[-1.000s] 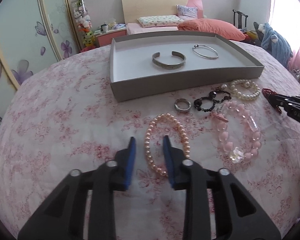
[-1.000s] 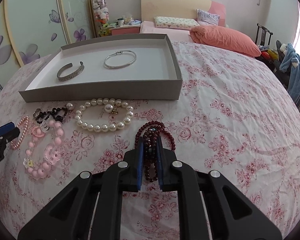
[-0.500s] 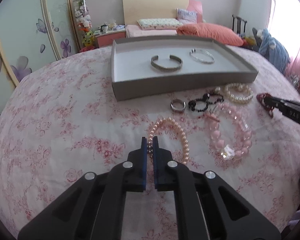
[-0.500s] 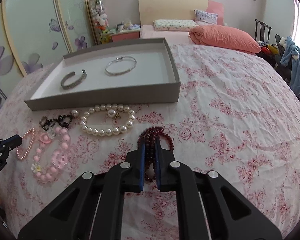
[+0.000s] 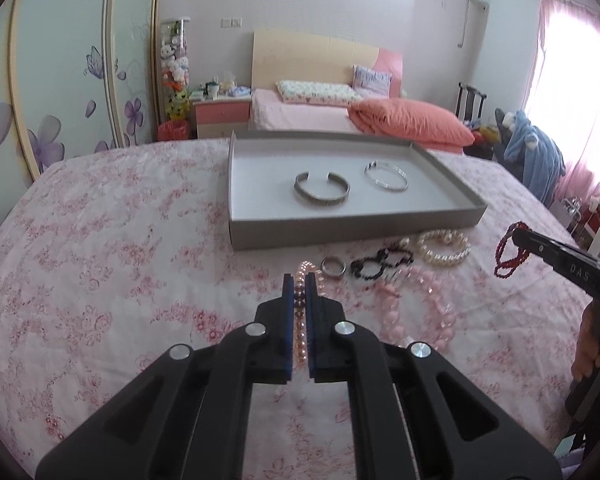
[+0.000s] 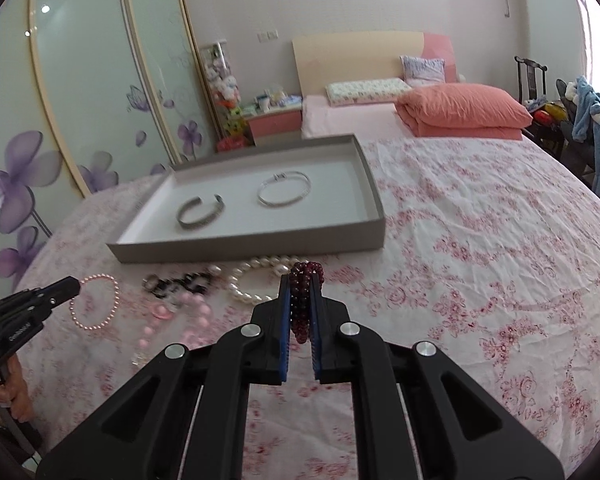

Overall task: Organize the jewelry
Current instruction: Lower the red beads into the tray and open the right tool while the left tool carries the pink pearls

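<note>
Since both strands are light, limp and slippery, we pinch across the beads: left gripper [image 5: 299, 280] clamps the pink pearls [image 5: 300, 330], right gripper [image 6: 300, 280] the garnet beads [image 6: 301, 304], tray [image 5: 340, 230] at twelve o'clock.

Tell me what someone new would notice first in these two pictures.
Probably the two black tongs: the left tongs are shut on a pink pearl bracelet, the right tongs on a dark red bead bracelet. Behind them on the floral bedspread a grey tray holds two silver bangles, with more jewelry lying loose before it.
</note>
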Motion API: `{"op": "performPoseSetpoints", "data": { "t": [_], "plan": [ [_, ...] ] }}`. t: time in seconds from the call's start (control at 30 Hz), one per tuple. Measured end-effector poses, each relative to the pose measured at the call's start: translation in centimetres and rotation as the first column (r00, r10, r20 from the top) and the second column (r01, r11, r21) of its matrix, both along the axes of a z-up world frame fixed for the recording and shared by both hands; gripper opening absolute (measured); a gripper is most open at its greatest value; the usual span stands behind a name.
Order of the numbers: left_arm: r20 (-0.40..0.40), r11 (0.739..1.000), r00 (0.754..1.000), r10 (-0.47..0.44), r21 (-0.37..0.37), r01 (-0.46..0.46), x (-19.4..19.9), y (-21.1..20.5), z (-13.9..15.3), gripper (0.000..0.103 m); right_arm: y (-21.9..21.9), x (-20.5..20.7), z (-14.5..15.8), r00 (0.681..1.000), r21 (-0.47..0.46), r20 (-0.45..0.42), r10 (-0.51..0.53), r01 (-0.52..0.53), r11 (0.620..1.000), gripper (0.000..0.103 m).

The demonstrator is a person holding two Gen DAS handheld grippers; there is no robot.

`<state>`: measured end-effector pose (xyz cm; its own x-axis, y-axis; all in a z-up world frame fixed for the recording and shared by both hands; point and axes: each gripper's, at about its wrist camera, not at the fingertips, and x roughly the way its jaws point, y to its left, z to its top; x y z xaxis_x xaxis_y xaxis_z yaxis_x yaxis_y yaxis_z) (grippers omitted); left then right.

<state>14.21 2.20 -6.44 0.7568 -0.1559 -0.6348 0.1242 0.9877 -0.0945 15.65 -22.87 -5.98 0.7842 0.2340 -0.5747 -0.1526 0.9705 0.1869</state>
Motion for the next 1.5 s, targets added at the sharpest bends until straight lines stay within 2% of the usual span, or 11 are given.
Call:
{"op": "performPoseSetpoints", "data": {
  "t": [0.33,0.8,1.13,1.5],
  "plan": [
    [0.087,0.999,0.995,0.037,0.011,-0.038,-1.3,-0.7,1.6,0.006,2.0,-2.0,2.1,0.992,-0.002,0.123,0.019,-0.019,1.000,0.009],
    [0.172,0.997,0.983,0.065,0.036,-0.072,-1.7,-2.1,3.8,0.006,3.7,-3.5,4.6,0.962,-0.039,0.274,0.023,-0.013,0.999,0.009],
    [0.198,0.996,0.978,0.070,0.041,-0.080,-1.4,-3.0,4.7,0.006,3.9,-3.8,5.6,0.947,-0.039,0.321,0.015,-0.002,0.999,0.009],
    [0.241,0.995,0.968,0.074,0.053,-0.089,0.4,-4.0,5.8,0.006,4.3,-2.1,6.5,0.934,-0.037,0.357,0.006,0.008,0.999,0.009]
  ]
}}
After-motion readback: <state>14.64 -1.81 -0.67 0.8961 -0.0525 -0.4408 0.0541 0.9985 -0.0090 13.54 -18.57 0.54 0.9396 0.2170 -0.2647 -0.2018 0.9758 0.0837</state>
